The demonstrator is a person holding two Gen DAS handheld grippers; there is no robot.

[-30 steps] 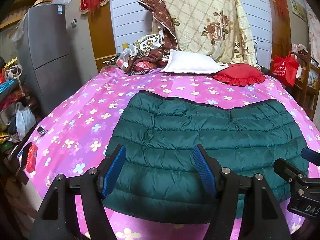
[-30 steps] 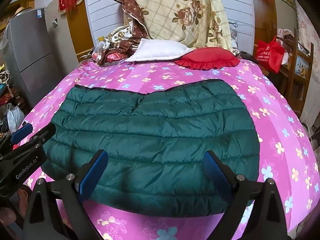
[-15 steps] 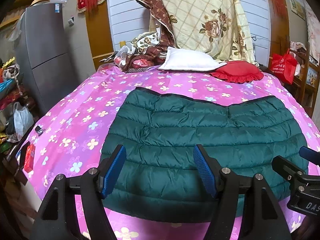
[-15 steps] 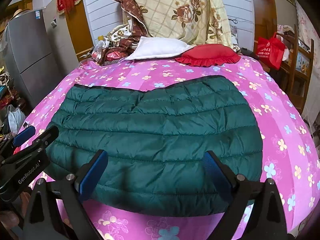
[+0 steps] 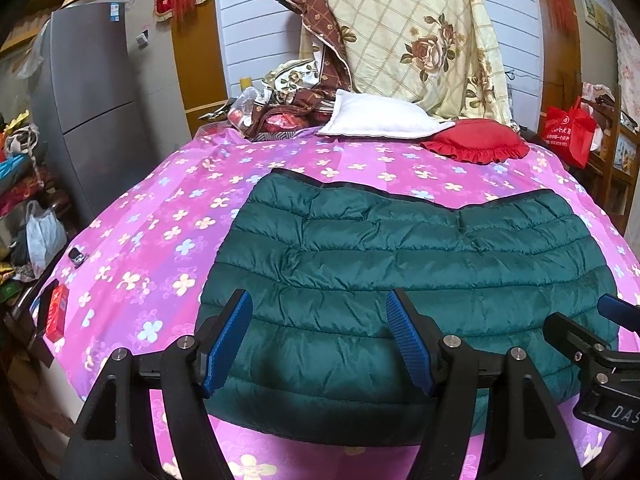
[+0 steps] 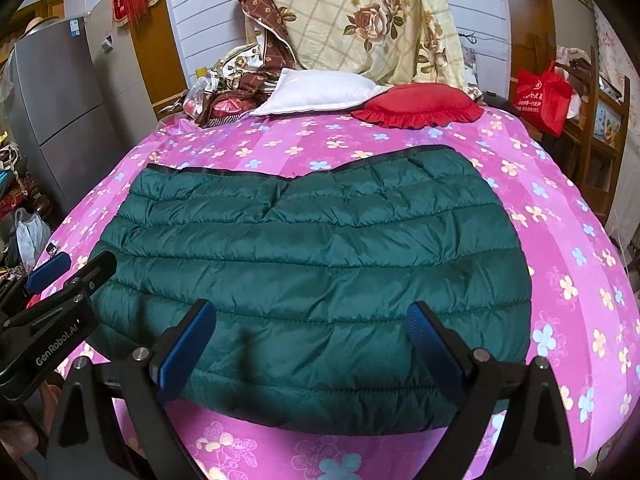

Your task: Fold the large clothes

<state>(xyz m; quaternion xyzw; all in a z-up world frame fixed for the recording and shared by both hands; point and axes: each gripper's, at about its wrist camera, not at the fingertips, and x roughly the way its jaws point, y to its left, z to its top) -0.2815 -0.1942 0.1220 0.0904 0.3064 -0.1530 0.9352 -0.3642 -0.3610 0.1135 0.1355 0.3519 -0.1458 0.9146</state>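
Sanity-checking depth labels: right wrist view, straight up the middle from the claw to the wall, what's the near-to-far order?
right claw, open → green puffer jacket lying flat → bare pink floral bedsheet → white pillow → cream rose-print quilt against the wall.

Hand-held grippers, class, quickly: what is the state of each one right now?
Left hand-held gripper: open, holding nothing, above the green jacket.
Right hand-held gripper: open, holding nothing, also above the jacket.

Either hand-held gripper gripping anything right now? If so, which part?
Nothing held. The left hand-held gripper and right hand-held gripper are both open, poised over the near edge of the green puffer jacket.
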